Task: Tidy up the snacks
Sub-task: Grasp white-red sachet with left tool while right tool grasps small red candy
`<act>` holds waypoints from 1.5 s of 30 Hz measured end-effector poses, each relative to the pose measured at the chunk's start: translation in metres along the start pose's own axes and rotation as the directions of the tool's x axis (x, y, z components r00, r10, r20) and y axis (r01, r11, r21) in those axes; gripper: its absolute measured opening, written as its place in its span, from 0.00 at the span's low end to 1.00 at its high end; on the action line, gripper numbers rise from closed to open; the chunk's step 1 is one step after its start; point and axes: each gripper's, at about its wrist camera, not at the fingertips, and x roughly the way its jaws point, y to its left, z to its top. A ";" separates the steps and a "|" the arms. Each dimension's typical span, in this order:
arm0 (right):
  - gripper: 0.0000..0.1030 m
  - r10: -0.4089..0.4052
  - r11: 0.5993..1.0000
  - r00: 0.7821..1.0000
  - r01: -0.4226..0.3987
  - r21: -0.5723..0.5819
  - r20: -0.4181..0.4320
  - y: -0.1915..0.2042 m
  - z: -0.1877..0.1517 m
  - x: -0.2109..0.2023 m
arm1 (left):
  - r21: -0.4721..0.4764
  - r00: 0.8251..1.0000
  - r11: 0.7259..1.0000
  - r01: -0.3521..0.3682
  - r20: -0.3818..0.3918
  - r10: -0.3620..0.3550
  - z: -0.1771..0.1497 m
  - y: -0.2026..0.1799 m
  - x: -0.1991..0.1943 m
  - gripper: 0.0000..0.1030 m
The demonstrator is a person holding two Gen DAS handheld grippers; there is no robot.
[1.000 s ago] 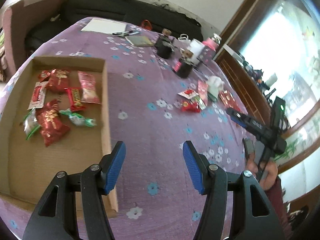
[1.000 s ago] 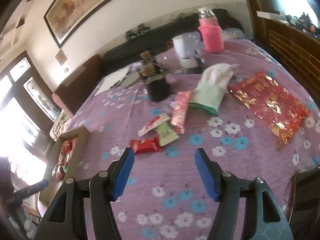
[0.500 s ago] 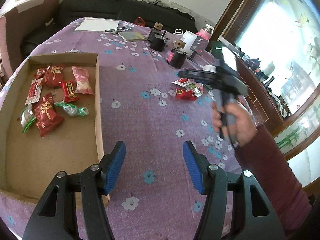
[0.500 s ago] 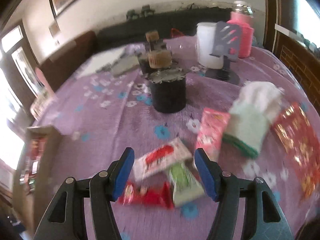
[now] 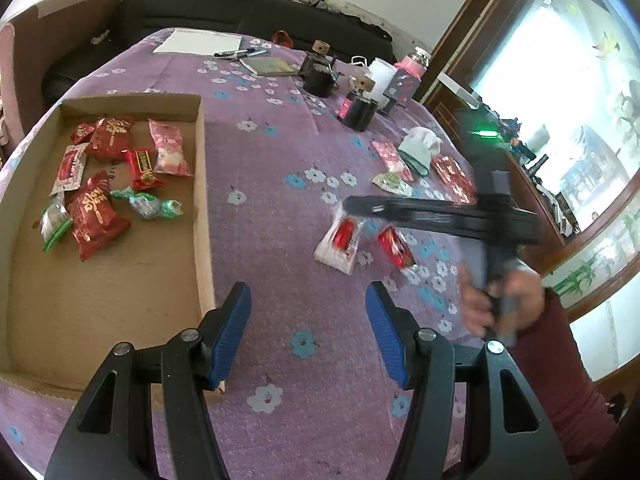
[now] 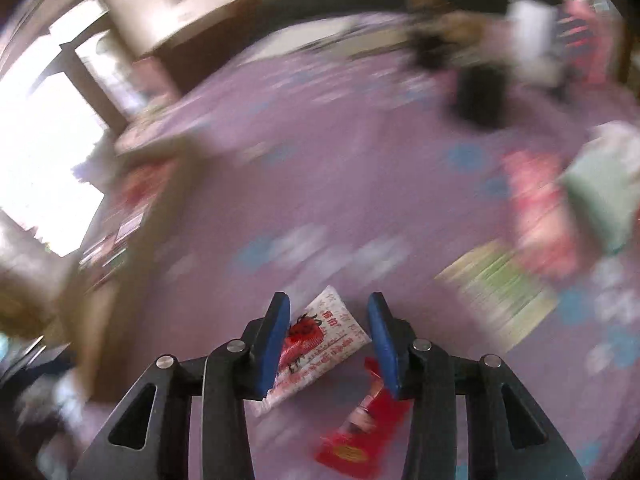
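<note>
My right gripper [image 6: 328,332] points down at the purple flowered tablecloth, and its jaws are closing. A white and red snack packet [image 6: 320,344] lies between the blue pads and stays sharp while the rest of the view blurs, so it moves with the gripper. A red snack bar [image 6: 360,420] lies just under the right finger. In the left wrist view the right gripper [image 5: 354,206] reaches in from the right, with the white and red snack packet [image 5: 340,240] at its tip. My left gripper [image 5: 308,332] hovers open and empty beside the cardboard box [image 5: 202,184], which holds several snacks.
A green packet [image 5: 390,182], a pink packet [image 5: 386,156], a white glove [image 5: 418,146] and a red foil bag [image 5: 452,172] lie behind the right gripper. Black jars [image 5: 358,112], a white cup and a pink bottle stand further back. A person's hand and dark red sleeve [image 5: 560,360] are at the right.
The right gripper swung in over the loose snacks, dipped and narrowed its jaws around the white and red packet, which shifted nearer with the red bar. The left gripper stayed put.
</note>
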 end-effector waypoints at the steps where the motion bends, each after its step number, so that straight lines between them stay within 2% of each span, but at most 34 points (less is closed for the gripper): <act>1: 0.43 0.024 1.000 0.998 -0.025 0.014 0.050 -0.001 -0.007 -0.018 | 0.005 1.000 1.000 -0.001 -0.001 0.001 -0.001 -0.002 0.000 0.57; 2: 0.46 0.031 0.999 0.995 -0.035 0.042 0.093 -0.005 -0.011 -0.032 | 0.014 1.000 1.000 -0.004 -0.003 0.004 -0.002 -0.004 0.000 0.57; 3: 0.59 0.018 0.996 0.990 -0.030 0.083 0.137 -0.012 -0.016 -0.046 | 0.019 1.000 1.000 -0.007 -0.004 0.007 -0.003 -0.005 0.000 0.57; 4: 0.69 -0.032 0.991 0.984 0.008 0.134 0.176 -0.021 -0.023 -0.062 | 0.024 1.000 1.000 -0.012 -0.004 0.012 -0.003 -0.007 0.000 0.57; 6: 0.70 -0.102 0.983 0.973 0.066 0.171 0.206 -0.030 -0.036 -0.077 | 0.043 1.000 0.999 -0.023 0.000 0.023 -0.004 -0.011 0.003 0.57; 8: 0.70 -0.098 0.986 0.976 0.069 0.149 0.194 -0.029 -0.053 -0.080 | 0.070 0.999 0.997 -0.044 -0.010 0.044 -0.006 -0.017 0.011 0.57; 13: 0.70 -0.156 0.987 0.979 0.160 -0.014 0.133 -0.001 -0.076 -0.055 | 0.107 0.996 0.992 -0.073 -0.040 0.078 -0.008 -0.026 0.029 0.56; 15: 0.65 -0.184 0.979 0.975 0.193 -0.059 0.128 0.010 -0.077 -0.041 | 0.130 0.994 0.987 -0.096 -0.039 0.102 -0.009 -0.032 0.032 0.56; 16: 0.56 -0.201 0.975 0.971 0.211 -0.074 0.129 0.012 -0.076 -0.035 | 0.139 0.993 0.985 -0.106 -0.038 0.112 -0.008 -0.034 0.033 0.56; 17: 0.46 -0.209 0.972 0.970 0.219 -0.080 0.123 0.013 -0.076 -0.031 | 0.148 0.992 0.983 -0.113 -0.038 0.119 -0.008 -0.036 0.035 0.57; 18: 0.19 -0.215 0.972 0.971 0.224 -0.074 0.105 0.011 -0.075 -0.027 | 0.155 0.992 0.981 -0.114 -0.039 0.121 -0.007 -0.039 0.036 0.56; 26: 0.18 -0.240 0.970 0.955 0.227 0.091 0.172 -0.026 -0.081 -0.043 | 0.210 0.986 0.968 -0.134 -0.068 0.151 0.009 -0.059 0.080 0.56; 32: 0.19 -0.248 0.965 0.950 0.225 0.136 0.190 -0.038 -0.082 -0.050 | 0.257 0.975 0.950 -0.177 -0.086 0.205 0.019 -0.066 0.121 0.56; 33: 0.18 -0.251 0.964 0.948 0.228 0.134 0.193 -0.037 -0.082 -0.050 | 0.278 0.972 0.938 -0.206 -0.050 0.229 0.018 -0.069 0.122 0.47; 34: 0.18 -0.254 0.964 0.947 0.232 0.131 0.197 -0.036 -0.082 -0.050 | 0.304 0.965 0.922 -0.239 -0.032 0.260 0.016 -0.071 0.123 0.32; 35: 0.18 -0.256 0.964 0.946 0.234 0.129 0.200 -0.035 -0.082 -0.050 | 0.315 0.965 0.917 -0.244 -0.015 0.262 0.016 -0.073 0.122 0.30; 40: 0.18 -0.255 0.964 0.942 0.231 0.130 0.218 -0.033 -0.082 -0.052 | 0.280 0.973 0.934 -0.222 -0.003 0.232 0.012 -0.071 0.110 0.27; 45: 0.18 -0.261 0.963 0.934 0.234 0.135 0.243 -0.031 -0.083 -0.056 | 0.202 0.985 0.964 -0.175 0.049 0.168 0.013 -0.059 0.067 0.28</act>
